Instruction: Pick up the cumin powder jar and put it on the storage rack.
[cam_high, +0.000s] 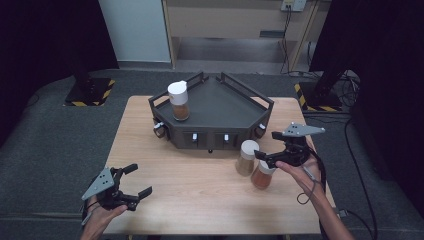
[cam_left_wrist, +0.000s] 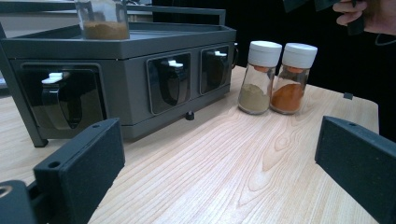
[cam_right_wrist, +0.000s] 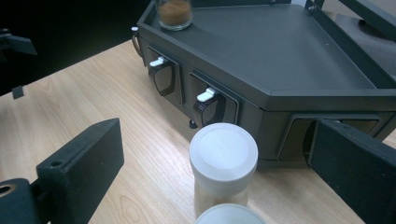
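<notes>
Dim room, light wooden desk on grey carpet

The desk (cam_high: 200, 200) stands on grey carpet (cam_high: 45, 145). Beyond the grippers, black drapes (cam_high: 45, 35) flank a pale wall panel (cam_high: 135, 30) and a beige cabinet (cam_high: 225, 20); hazard-striped stand bases (cam_high: 90, 92) and cables (cam_high: 345, 85) lie on the floor.

Left tool (cam_high: 134, 181) hangs wide open; right tool (cam_high: 265, 145) open too.

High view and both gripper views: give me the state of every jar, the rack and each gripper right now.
Brown-powder jar: upright, capped, on the rack top.
Beige-powder jar: upright, capped, on the table.
Orange-powder jar: upright, capped, beside the beige one.
Rack: on the table, front slots empty.
Left gripper: open, holding nothing.
Right gripper: open, above the two table jars.
</notes>
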